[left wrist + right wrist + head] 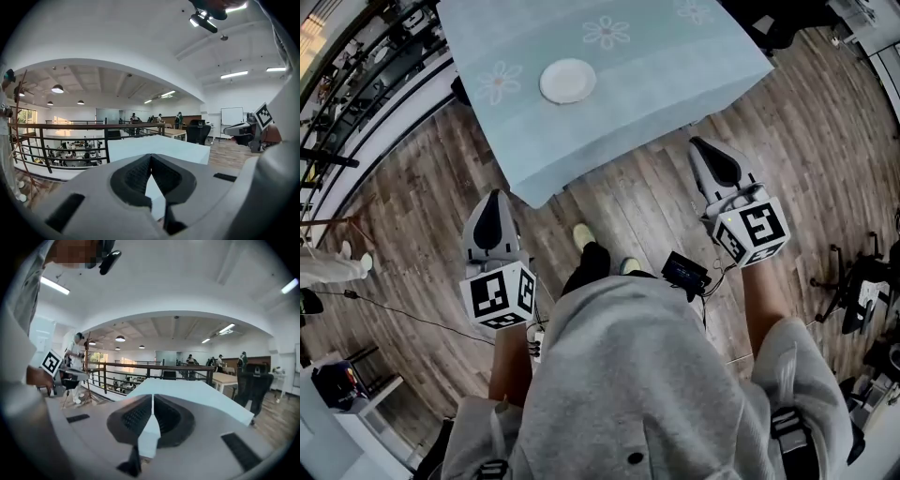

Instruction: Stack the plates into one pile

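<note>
One pile of plates [567, 81] sits on the table [675, 84]; stacking looks finished. Left tool [492, 199] and right tool [703, 148] are closed, empty.

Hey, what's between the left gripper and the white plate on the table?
In the head view, only a strip of wood floor and bare blue tablecloth lie between the left gripper and the white plate.
</note>
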Demonstrator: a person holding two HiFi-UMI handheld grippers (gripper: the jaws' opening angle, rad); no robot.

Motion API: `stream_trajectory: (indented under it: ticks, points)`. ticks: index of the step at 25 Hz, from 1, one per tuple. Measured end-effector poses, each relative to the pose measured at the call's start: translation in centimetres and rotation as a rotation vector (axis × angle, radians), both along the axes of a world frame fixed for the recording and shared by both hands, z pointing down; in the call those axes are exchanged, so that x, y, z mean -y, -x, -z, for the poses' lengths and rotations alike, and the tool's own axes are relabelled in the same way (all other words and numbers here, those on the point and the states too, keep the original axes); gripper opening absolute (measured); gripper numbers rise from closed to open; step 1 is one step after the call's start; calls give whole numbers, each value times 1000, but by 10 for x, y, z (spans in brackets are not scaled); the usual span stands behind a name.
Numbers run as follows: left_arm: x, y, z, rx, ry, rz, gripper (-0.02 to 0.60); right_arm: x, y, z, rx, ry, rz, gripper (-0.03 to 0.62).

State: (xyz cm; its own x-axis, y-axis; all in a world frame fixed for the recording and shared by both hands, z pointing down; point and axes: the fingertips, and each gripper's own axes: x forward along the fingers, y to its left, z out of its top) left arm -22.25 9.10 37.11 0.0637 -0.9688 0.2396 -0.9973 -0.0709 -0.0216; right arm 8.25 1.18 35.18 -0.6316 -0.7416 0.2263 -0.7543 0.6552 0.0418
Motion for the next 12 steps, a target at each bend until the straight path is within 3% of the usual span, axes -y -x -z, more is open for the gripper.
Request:
stream_trajectory:
  ticks: [6, 12]
  points:
    - [-47, -53, -2, 12, 20, -16, 18, -56, -61, -15, 114, 66, -102, 34]
    - [-88, -95, -7, 18, 29, -18, 18, -94, -93, -20, 132, 66, -93, 34]
